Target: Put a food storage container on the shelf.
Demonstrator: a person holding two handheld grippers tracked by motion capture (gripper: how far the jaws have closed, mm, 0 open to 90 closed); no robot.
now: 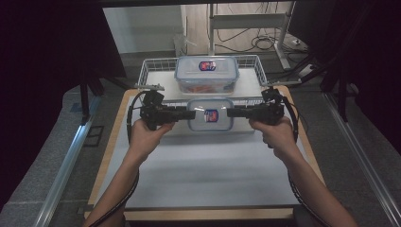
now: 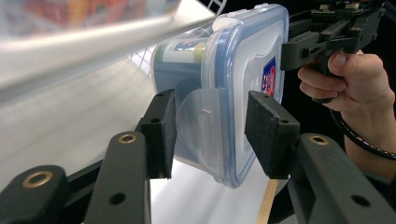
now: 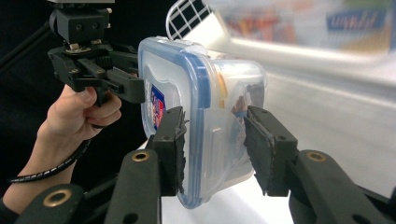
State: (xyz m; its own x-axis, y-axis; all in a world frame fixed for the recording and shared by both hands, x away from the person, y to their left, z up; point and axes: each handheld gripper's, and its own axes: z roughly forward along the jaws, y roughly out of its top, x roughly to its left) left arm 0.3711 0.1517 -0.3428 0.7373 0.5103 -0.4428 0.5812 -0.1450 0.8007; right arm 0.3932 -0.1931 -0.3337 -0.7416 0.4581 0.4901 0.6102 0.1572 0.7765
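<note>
A small clear container with a blue-rimmed lid point(image 1: 210, 115) rests on the white table cover, just in front of the wire basket. My left gripper point(image 1: 191, 114) meets its left end and my right gripper point(image 1: 230, 112) its right end. In the left gripper view the container point(image 2: 243, 70) has its end latch flap point(image 2: 201, 121) between the open jaws of my left gripper point(image 2: 210, 135), and the right gripper point(image 2: 299, 51) holds the far end. In the right gripper view my right gripper point(image 3: 212, 149) straddles the other flap point(image 3: 219, 140) of the container point(image 3: 161, 70), jaws open.
A white wire basket point(image 1: 151, 66) stands at the table's far edge and holds a larger lidded container point(image 1: 206, 73) with orange contents. The white table cover point(image 1: 203, 165) stretches toward me. Dark stands and cables flank the table.
</note>
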